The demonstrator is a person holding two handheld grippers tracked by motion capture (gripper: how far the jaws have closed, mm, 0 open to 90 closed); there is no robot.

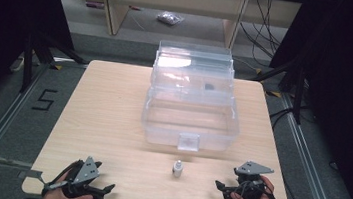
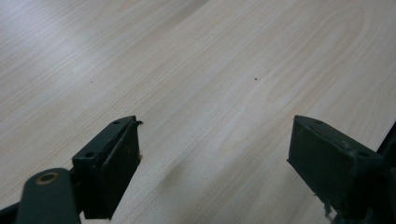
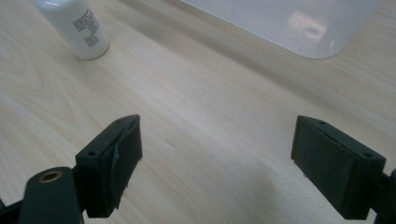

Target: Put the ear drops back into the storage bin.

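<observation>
A small white bottle (image 1: pixel 177 168) stands upright on the wooden table (image 1: pixel 111 122), just in front of a clear plastic box (image 1: pixel 190 116) whose lid is raised. The bottle (image 3: pixel 77 28) appears again at the upper left of the right gripper view, with the box's corner (image 3: pixel 299 28) at the top. My left gripper (image 1: pixel 105 179) rests at the table's near left edge, open, with bare wood between its jaws (image 2: pixel 215 149). My right gripper (image 1: pixel 225 179) sits at the near right, open and empty (image 3: pixel 215 154), to the right of the bottle.
A small dark item (image 1: pixel 209 87) lies in the box's upper tray. A latch tab (image 1: pixel 188 141) sticks out of the box's front wall. Dark floor with a "5" mark (image 1: pixel 45 99) surrounds the table; shelving legs and cables stand behind.
</observation>
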